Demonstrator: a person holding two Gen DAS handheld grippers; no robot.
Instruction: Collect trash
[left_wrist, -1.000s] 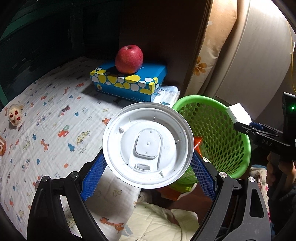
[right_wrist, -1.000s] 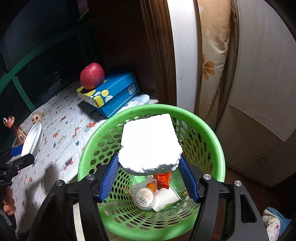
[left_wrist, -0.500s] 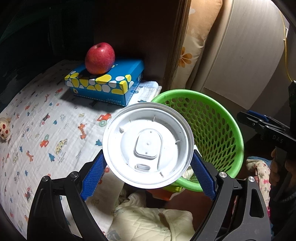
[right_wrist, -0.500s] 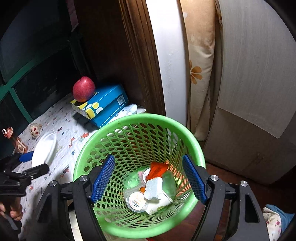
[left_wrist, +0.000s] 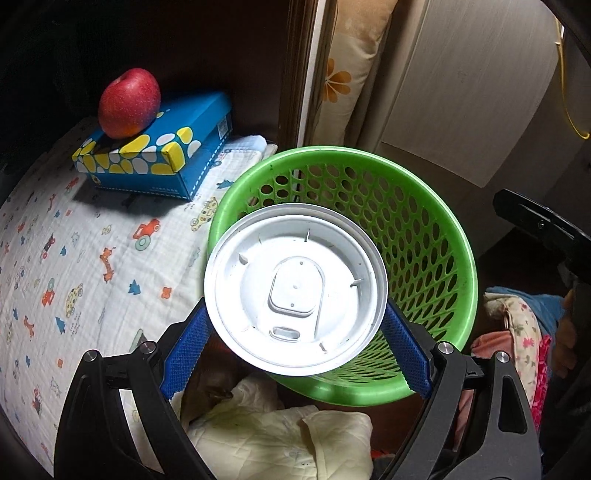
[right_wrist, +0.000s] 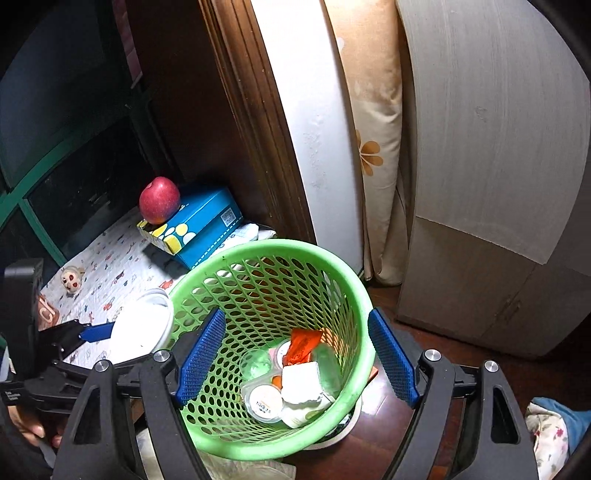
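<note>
My left gripper is shut on a round white plastic lid and holds it over the near left rim of the green mesh basket. In the right wrist view the lid sits at the left edge of the basket. My right gripper is open and empty above the basket. Inside the basket lie a white foam block, clear cups and an orange wrapper.
A red apple rests on a blue spotted tissue box on the patterned bed sheet. A wooden post, a flowered cushion and a grey cabinet stand behind the basket. Crumpled cloth lies below.
My right gripper opened and dropped the foam block into the basket, then drew back. My left gripper carried the lid rightward to the basket's rim.
</note>
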